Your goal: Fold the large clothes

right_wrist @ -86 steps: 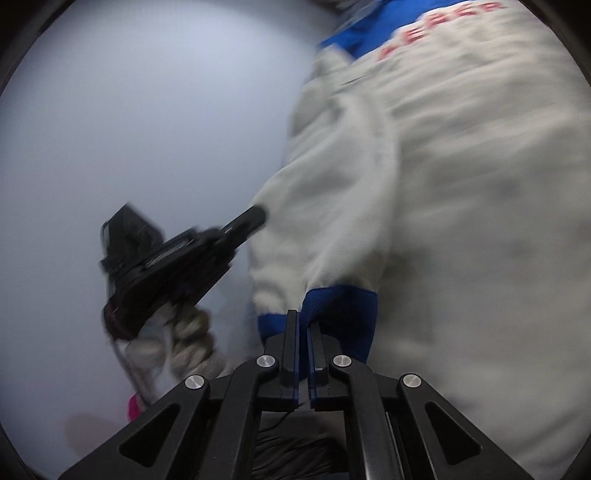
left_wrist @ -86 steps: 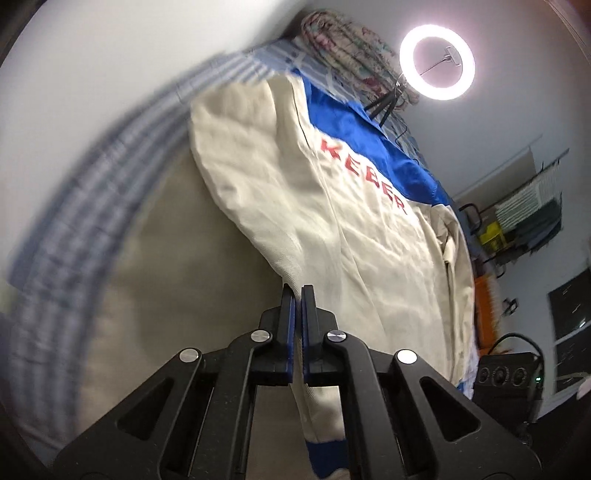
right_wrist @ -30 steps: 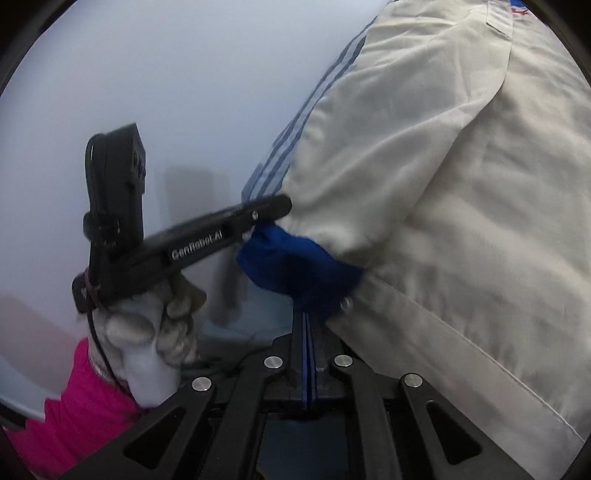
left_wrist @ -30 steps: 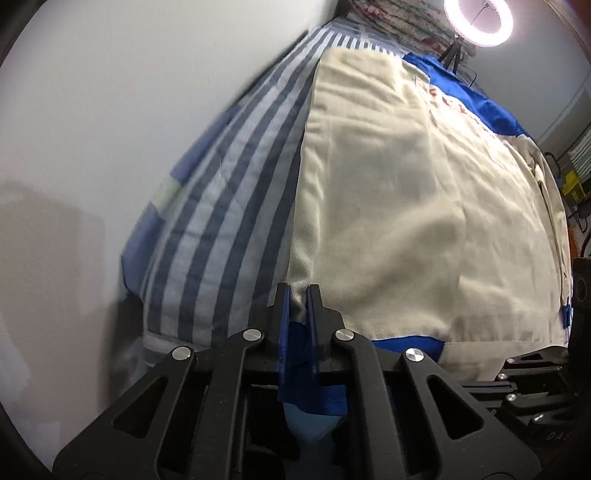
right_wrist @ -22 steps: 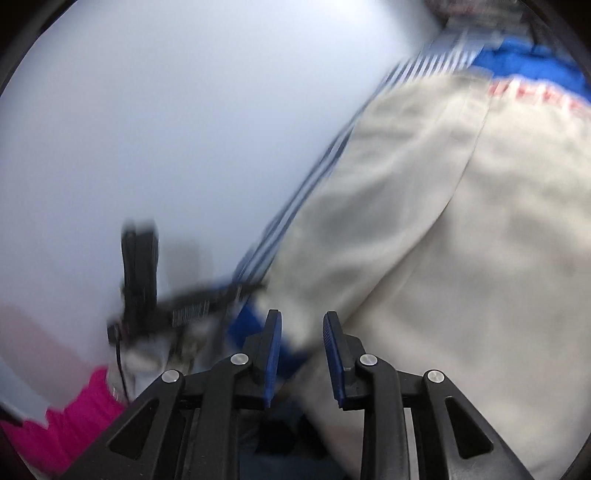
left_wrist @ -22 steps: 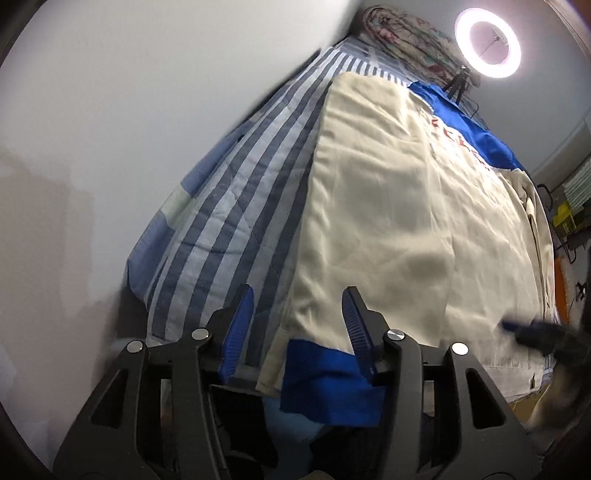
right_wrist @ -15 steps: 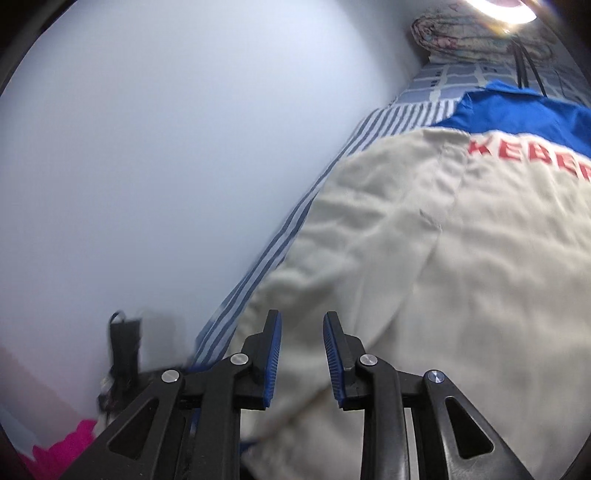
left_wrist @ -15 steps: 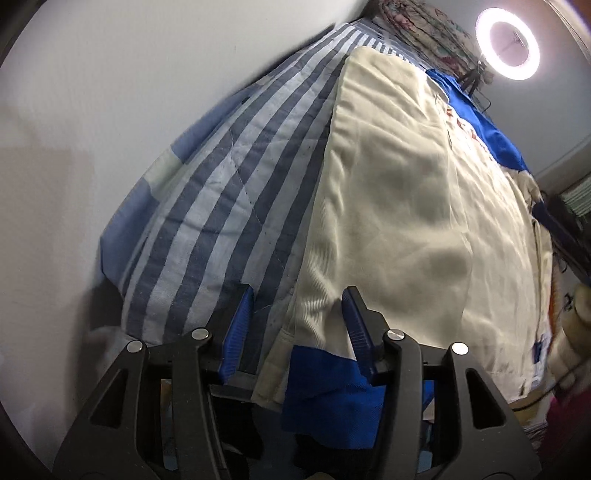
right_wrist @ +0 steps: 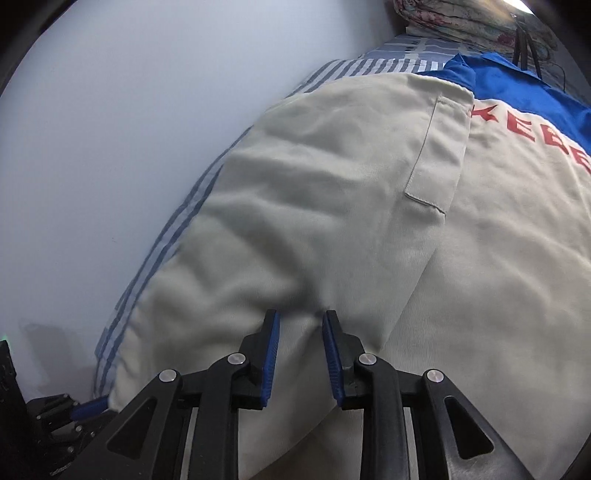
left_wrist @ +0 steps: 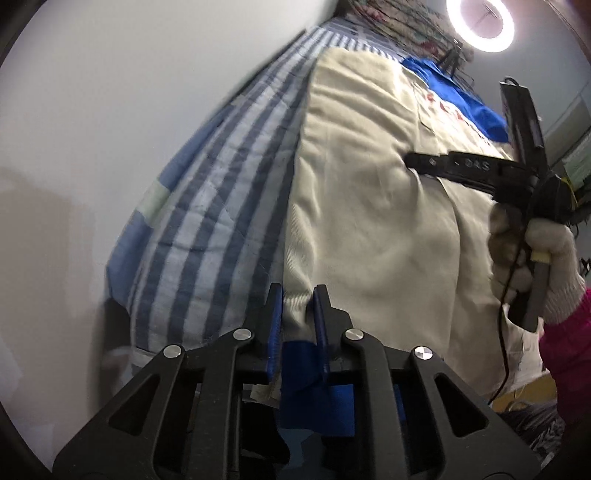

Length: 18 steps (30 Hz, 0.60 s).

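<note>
Between the blue-padded fingers of the left gripper (left_wrist: 298,314) lies the near edge of the beige jacket (left_wrist: 369,206), with its blue cuff (left_wrist: 314,373) running back between the finger bases. These jaws have just been closing, yet a visible gap remains and the pads do not appear to press the cloth; whether either pad touches it cannot be told. The right gripper (right_wrist: 300,332) also stands parted, its jaws having just been opening; its fingertips sit at or just above a fold of the jacket, and nothing is pinched between the pads.

From the left wrist view, the right gripper (left_wrist: 410,159) appears from the side, carried by a hand in a pale knit glove (left_wrist: 535,266) with a pink sleeve (left_wrist: 565,354) behind it, over the jacket's middle.

The jacket lies spread on a blue-and-white striped bed cover (left_wrist: 221,206) beside a plain pale wall (left_wrist: 110,110). Its blue collar panel (right_wrist: 517,81) and red lettering (right_wrist: 532,136) lie at the far end, with one sleeve folded lengthwise over the body. A patterned bundle of bedding (right_wrist: 461,22) and a lit ring lamp (left_wrist: 480,24) stand beyond.
</note>
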Motion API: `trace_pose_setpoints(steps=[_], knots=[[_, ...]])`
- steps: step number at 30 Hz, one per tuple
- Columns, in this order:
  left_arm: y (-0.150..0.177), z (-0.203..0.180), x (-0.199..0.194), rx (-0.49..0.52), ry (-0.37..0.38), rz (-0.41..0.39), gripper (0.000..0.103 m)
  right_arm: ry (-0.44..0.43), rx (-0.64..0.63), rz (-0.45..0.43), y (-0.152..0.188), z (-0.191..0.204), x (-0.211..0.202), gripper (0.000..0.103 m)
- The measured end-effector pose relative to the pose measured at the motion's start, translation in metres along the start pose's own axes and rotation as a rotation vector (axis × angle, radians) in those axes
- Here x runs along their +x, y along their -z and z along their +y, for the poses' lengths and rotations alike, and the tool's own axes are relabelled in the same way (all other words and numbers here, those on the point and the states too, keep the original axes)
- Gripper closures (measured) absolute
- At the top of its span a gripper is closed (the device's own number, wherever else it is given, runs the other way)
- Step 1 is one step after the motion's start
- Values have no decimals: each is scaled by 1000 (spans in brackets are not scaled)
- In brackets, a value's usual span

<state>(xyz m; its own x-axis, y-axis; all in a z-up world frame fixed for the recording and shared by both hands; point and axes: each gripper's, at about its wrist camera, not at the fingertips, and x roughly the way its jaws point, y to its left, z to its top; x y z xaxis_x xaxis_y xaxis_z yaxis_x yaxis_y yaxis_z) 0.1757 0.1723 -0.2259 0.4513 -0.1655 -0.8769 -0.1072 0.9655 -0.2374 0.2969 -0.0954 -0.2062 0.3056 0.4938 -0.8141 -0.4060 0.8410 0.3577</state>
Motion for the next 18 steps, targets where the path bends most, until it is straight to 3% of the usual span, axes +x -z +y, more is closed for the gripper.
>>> trace_pose_setpoints(steps=[2,3,4,6,9,11,12,13,15,18], knots=[[-1,2,-1,-5,-2,5,79,-60,-11,-8,5,8,-14,75],[0,3,1,-11,-10,17,58,-85,-22,-5,9,13,-19,75],[0,4,2,-14,-11,19,49,-102,-33,0,13,17,-23,75],[2,6,5,-16,-11,38,49,-128,-59,21,24,25,-26,75],[7,10,12,-34,13,69,49,-135,-95,58,37,32,-18,75],[8,12,14,-46,26,71,58,-100,-100,90,43,29,-4,77],[9,13,14,-50,38,74,72,-102,-86,104,41,23,6,77],[10,12,13,-51,54,77,77,-117,-72,89,44,22,5,77],[12,6,7,-14,26,45,85,-128,-56,95,44,19,6,77],[14,-7,-5,37,20,0,88,-126,-41,115,41,19,5,75]])
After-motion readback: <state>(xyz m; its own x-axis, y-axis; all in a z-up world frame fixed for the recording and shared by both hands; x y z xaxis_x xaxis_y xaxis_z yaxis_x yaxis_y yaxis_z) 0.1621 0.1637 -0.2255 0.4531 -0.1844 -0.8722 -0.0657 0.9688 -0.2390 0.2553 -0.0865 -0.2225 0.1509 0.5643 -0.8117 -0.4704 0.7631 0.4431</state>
